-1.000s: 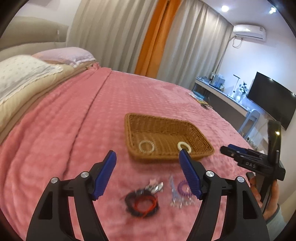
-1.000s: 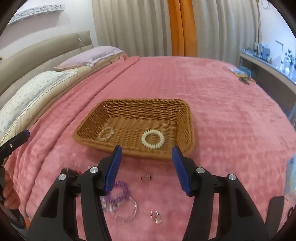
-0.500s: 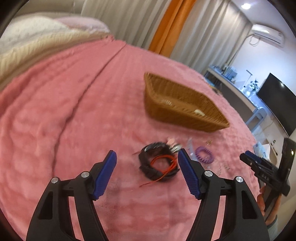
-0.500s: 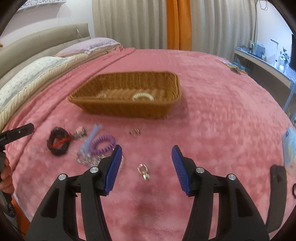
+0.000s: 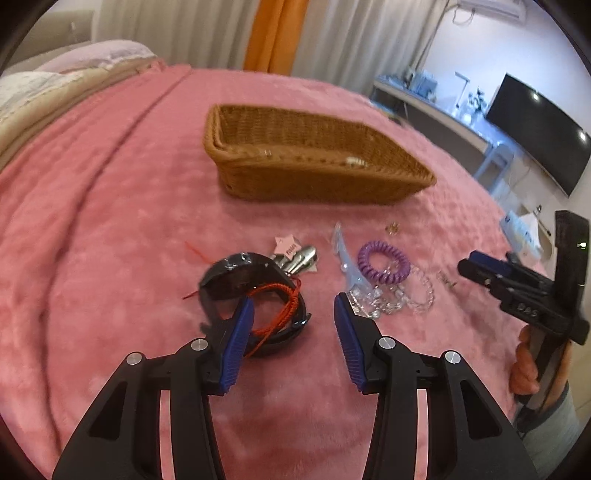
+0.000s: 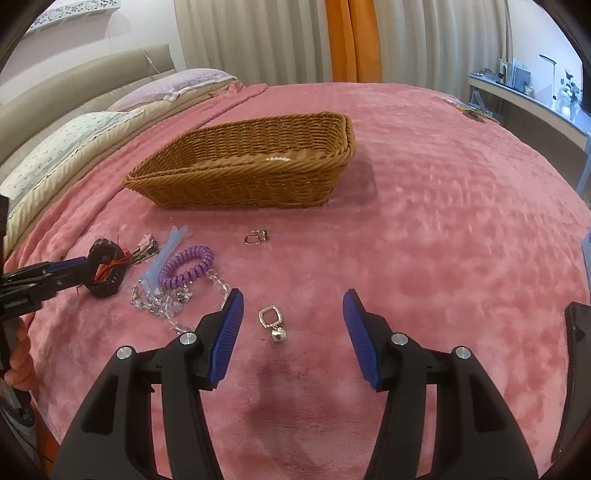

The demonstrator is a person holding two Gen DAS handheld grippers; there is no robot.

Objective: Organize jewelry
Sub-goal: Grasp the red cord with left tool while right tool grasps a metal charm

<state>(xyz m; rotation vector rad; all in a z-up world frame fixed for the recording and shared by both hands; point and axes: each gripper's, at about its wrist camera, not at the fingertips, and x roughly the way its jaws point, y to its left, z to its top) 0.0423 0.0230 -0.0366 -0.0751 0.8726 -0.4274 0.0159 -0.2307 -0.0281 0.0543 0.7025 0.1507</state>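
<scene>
Left gripper (image 5: 293, 321) low over a pink blanket (image 5: 110, 206) on the bed, blue fingers (image 5: 236, 343) apart, nothing between them. Left finger tip overlapping the near rim of a black band (image 5: 240, 273) wound with red cord (image 5: 284, 306); contact not certain. Just past the band, at 12 o'clock, a pink star tag (image 5: 286, 245) with silvery clips (image 5: 301, 258). At 1 o'clock, a pale blue clip (image 5: 345, 258), a purple coil bracelet (image 5: 384, 256) and clear bead bracelets (image 5: 402, 295) lying tangled, touching one another. Further out at 12 o'clock, a brown wicker basket (image 5: 317, 184), with a pale ring (image 5: 356, 161) peeking above its near rim. A small gold piece (image 5: 392, 228) between basket and coil.

Right gripper (image 6: 293, 325) also just above the blanket, fingers (image 6: 227, 339) wide apart, holding nothing. Between them, nearer the left finger, a silver earring with a heart charm (image 6: 273, 323). A second small silver earring (image 6: 256, 237) at 12 o'clock, short of the basket. Bead bracelets reaching the left finger's outer side at 10 o'clock.

Seen from the left camera at 3 o'clock, the right gripper carrying white lettering on its black body, seemingly "DAS", blurred. A dark television (image 5: 539, 129) on the wall at 2 o'clock, orange curtain (image 5: 275, 35) at 12.
</scene>
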